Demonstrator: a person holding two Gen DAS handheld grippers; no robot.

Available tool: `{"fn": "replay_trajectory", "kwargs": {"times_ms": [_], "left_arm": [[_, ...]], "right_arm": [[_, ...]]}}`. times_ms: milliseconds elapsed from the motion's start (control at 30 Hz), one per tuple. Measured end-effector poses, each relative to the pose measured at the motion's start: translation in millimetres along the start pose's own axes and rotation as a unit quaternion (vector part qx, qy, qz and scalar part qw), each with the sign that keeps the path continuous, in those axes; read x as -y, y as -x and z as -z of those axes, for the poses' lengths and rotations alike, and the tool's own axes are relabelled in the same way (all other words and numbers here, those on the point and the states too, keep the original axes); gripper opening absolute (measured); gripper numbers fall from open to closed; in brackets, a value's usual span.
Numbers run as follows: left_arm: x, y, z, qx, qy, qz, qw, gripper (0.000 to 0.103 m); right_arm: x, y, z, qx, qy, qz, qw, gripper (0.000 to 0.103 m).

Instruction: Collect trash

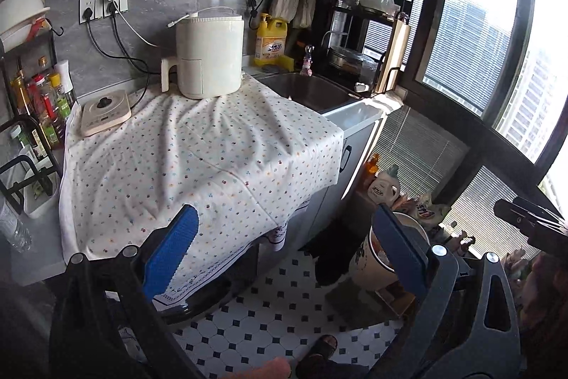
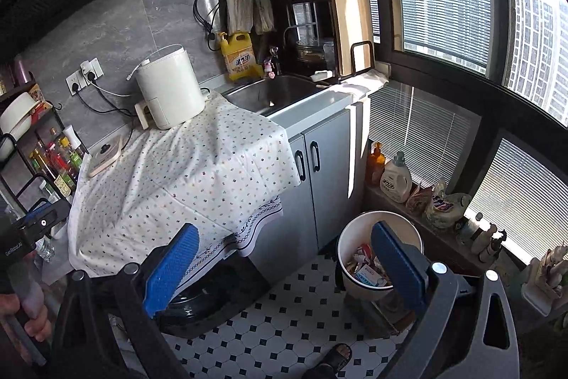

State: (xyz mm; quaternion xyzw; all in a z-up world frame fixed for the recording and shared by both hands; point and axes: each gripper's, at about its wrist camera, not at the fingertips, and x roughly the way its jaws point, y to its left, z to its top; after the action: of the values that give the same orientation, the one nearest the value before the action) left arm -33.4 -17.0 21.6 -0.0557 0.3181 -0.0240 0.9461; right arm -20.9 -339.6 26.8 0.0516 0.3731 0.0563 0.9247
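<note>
A white trash bin stands on the tiled floor by the cabinet, with wrappers and a small box inside. It also shows in the left wrist view, partly behind a finger. My left gripper is open and empty, above the front edge of the cloth-covered counter. My right gripper is open and empty, above the floor between the counter and the bin. No loose trash shows on the spotted cloth.
A white air fryer, a small scale and a rack of bottles stand on the counter. A sink and yellow detergent jug lie behind. Detergent bottles line the window sill. A sandalled foot is below.
</note>
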Motion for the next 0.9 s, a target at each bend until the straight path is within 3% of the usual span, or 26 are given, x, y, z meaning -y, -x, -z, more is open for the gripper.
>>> {"fn": "replay_trajectory", "kwargs": {"times_ms": [500, 900], "left_arm": [[-45, 61, 16, 0.037, 0.028, -0.030, 0.9985, 0.097], [-54, 71, 20, 0.042, 0.032, -0.030, 0.9982, 0.097]], "right_arm": [[-57, 23, 3, 0.021, 0.026, -0.038, 0.999, 0.095], [-68, 32, 14, 0.019, 0.030, -0.039, 0.999, 0.095]]}}
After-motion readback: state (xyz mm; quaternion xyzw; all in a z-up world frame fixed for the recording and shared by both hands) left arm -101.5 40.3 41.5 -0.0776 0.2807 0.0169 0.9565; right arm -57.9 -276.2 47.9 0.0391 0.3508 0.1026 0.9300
